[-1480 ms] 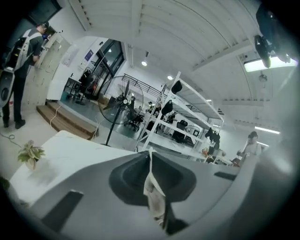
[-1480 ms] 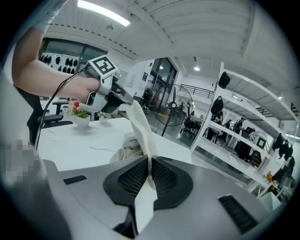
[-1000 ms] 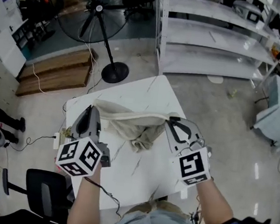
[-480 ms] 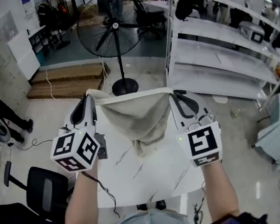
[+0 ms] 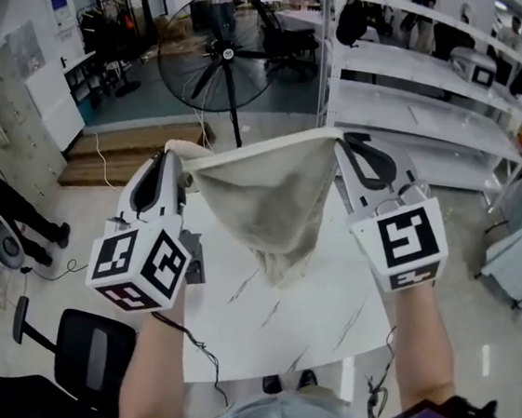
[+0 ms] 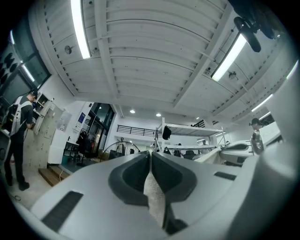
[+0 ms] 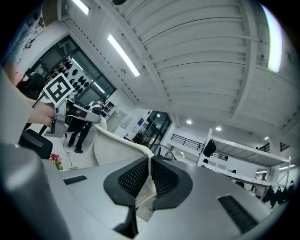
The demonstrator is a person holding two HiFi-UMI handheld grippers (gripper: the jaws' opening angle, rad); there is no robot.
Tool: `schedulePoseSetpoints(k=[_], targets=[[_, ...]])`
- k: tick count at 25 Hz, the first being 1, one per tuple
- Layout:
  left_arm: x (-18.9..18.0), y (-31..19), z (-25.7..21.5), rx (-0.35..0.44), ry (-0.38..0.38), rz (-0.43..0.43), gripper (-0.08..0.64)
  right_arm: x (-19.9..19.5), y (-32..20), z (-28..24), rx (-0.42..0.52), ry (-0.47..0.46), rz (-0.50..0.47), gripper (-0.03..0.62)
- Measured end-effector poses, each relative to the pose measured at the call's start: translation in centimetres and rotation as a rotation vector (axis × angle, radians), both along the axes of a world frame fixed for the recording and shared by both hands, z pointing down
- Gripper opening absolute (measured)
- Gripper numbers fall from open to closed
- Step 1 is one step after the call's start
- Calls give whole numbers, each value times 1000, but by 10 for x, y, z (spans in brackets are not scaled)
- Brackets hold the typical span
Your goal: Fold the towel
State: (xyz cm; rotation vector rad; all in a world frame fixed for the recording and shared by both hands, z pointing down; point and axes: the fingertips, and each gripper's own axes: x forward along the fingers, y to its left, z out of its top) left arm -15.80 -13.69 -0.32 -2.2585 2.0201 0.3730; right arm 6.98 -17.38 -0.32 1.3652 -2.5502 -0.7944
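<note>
Both claws are up over the tabletop (image 5: 325, 304), with the towel (image 5: 266, 204) strung between them. On the left claw (image 5: 167, 157), the jaws are pressed together on one top corner, and the left gripper view shows a strip of cloth pinched between the pads. On the right claw (image 5: 340, 142), the jaws are likewise nipped shut on the other top corner, with a fold of cloth caught between the ribbed pads. The top edge runs claw to claw, with the right end higher. The rest hangs as a loose beige drape, narrowing to a point at the bottom. From above I cannot tell whether that tip clears the white marbled tabletop. Beyond are a standing fan (image 5: 224, 54) and white shelves (image 5: 423, 100). A black chair (image 5: 90, 357) is at the lower left.
</note>
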Motion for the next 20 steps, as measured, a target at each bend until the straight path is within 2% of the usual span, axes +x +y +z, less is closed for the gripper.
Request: schedulePoseSetpoints(k=[11,16,20], targets=[[16,83,-18,65,-7,-24,20,18,79,-12,46,-17,-28,34],[26,147,-12,59,-22,-65,20,26,133,-3,29,-12,-62,34],[29,197,2,14,-38,-71,20,27,182,8,4,-11,-69,34]])
